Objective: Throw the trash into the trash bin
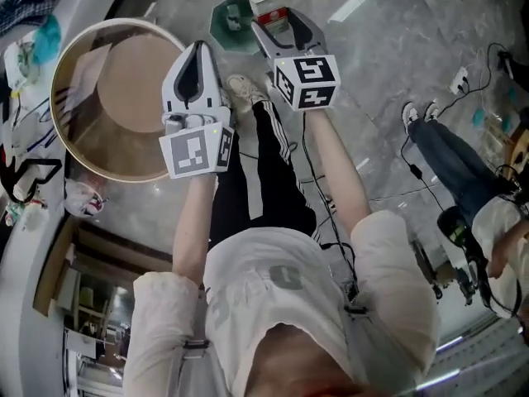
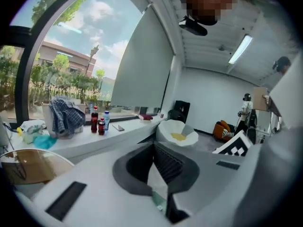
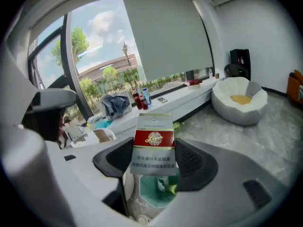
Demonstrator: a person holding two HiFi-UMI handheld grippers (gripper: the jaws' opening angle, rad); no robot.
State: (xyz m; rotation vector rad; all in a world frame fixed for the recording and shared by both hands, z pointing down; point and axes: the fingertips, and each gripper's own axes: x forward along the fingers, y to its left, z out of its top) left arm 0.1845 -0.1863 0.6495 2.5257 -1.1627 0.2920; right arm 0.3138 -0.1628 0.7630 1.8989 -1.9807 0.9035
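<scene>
1. Out in front of the person's waist, the left gripper (image 1: 198, 55) has its jaws drawn together to a point. Nothing is caught between them.
2. Just beside it, the right gripper (image 1: 278, 25) is clamped on a cigarette pack (image 1: 269, 7). The pack is white with a red band, and it stands upright between the two pads and pokes out past them.
3. Just beyond the pack, a green trash bin (image 1: 223, 25) sits on the grey marbled floor (image 1: 372, 81). Its mouth faces up and a few bits lie inside. In the right gripper view it shows between the jaws right under the pack, which is not in it.
4. Left of the left gripper stands a round glass-topped table (image 1: 54, 98).
5. Further off on the right, another person (image 1: 450, 160) in jeans and white shoes stands among cables.
</scene>
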